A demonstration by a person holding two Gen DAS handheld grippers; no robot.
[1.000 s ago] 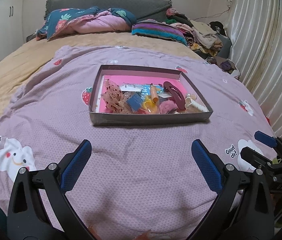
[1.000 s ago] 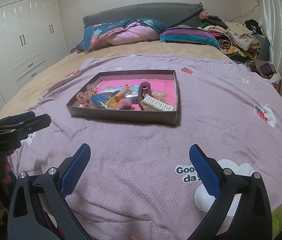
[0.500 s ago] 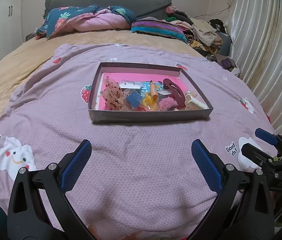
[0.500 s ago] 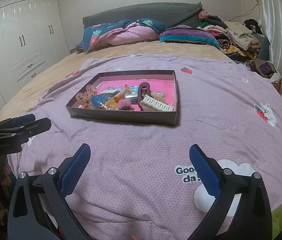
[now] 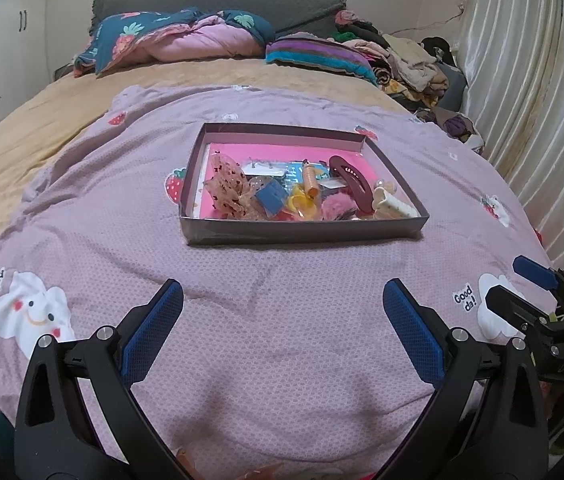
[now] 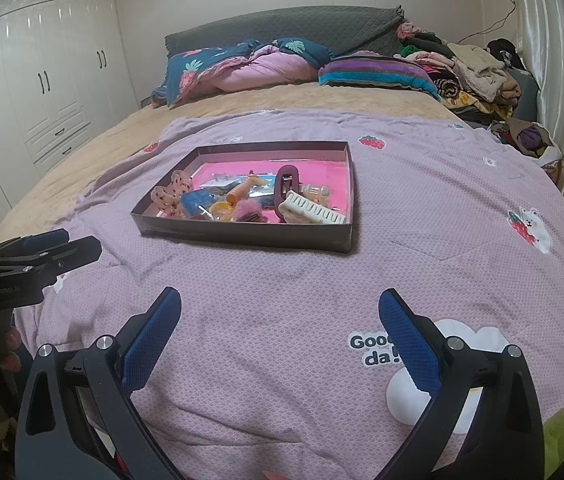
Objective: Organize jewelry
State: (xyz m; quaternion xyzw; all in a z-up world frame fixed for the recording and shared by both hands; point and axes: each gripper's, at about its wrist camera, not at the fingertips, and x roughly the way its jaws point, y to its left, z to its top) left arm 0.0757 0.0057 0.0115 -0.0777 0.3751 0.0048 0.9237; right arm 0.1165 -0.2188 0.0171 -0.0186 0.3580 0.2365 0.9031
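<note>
Both grippers hover over the purple blanket (image 5: 282, 340), well short of the box (image 5: 301, 232): left gripper (image 5: 282, 304) and right gripper (image 6: 280, 308) each spread wide, holding nothing. Box sits mid-bed with a dark red hair clip (image 5: 351, 182), a cream clip (image 6: 309, 210) and other accessories piled inside.

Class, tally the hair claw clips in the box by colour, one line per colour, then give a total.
Dark maroon claw clip: 1
Cream claw clip: 1
Orange claw clip: 1
Total: 3, all lying in the box
</note>
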